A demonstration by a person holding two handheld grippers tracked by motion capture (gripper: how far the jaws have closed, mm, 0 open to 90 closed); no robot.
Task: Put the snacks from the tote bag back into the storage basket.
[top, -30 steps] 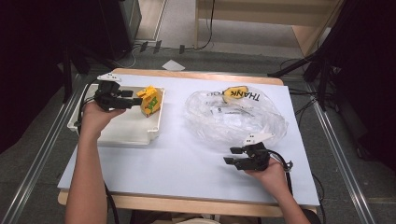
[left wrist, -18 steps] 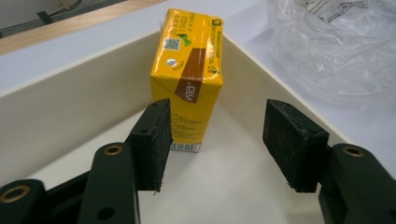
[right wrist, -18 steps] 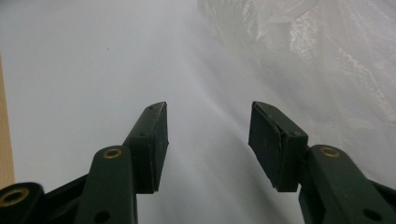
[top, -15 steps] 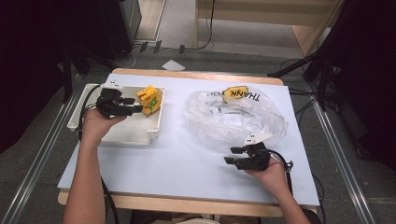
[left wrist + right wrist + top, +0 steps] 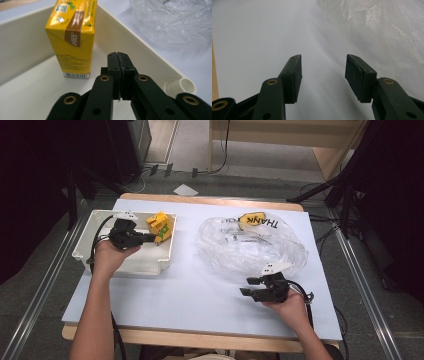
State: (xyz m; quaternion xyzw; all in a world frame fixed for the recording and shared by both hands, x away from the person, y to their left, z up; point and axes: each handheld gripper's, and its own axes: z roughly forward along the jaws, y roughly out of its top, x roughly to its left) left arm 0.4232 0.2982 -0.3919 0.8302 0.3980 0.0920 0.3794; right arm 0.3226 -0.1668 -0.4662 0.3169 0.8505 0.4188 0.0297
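a: high view — where is the yellow carton relative to the left tongs?
b: upright in the white tray, just ahead of their tips, not touching; the right tongs rest well apart beside the plastic bag on the tabletop.
a: left gripper view?
b: jaws have just closed, pads together on nothing; carton ahead-left, long axis vertical.
a: right gripper view?
b: jaws spread wide, nothing between.

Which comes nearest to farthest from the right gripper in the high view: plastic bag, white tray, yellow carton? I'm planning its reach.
From the right gripper:
1. Plastic bag, just beyond it.
2. White tray, far left.
3. Yellow carton, in the tray's far right corner; too close to call against the tray.
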